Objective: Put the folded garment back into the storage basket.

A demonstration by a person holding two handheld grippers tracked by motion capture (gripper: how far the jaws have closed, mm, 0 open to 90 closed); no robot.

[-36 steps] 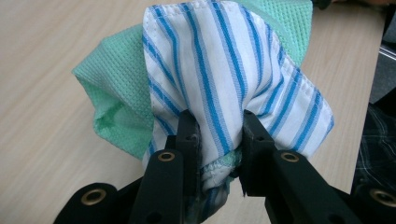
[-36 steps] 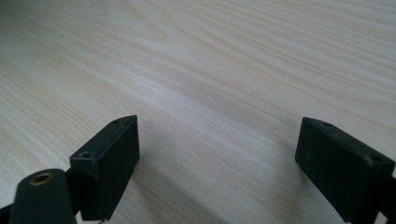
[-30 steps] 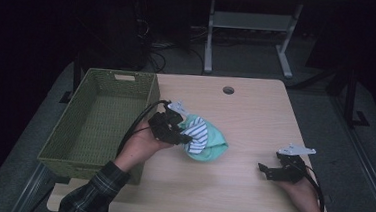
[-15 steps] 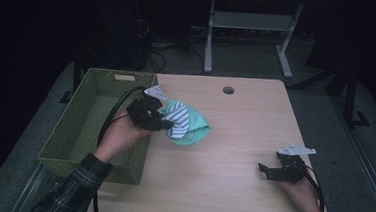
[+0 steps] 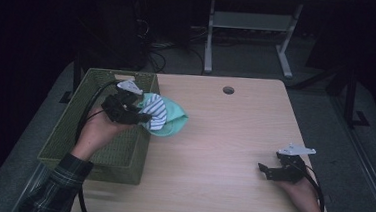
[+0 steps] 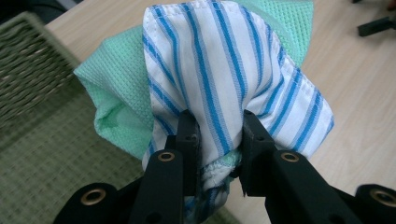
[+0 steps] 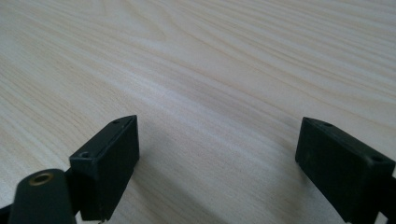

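Pinching a bundle of 2 cloths: left gripper (image 6: pixel 218 140) clamping its jaws on a fold of the blue-striped white cloth (image 6: pixel 224 74), with the mint green cloth (image 6: pixel 121 102) bunched behind and beneath it. Holding that bundle in the air over the right rim of the woven green basket (image 5: pixel 73 143), at the basket's far end, striped cloth (image 5: pixel 154 111) facing the gripper and green cloth (image 5: pixel 171 122) hanging out over the wooden table (image 5: pixel 223 153). Gripping the left gripper (image 5: pixel 136 113) from above the basket's inside, cable looping back toward the sleeve.

Resting low on the table near its front right corner, well apart from the cloths: right gripper (image 5: pixel 267 170), jaws spread wide with bare wood grain between them, right gripper (image 7: pixel 219 154) clasping nothing.
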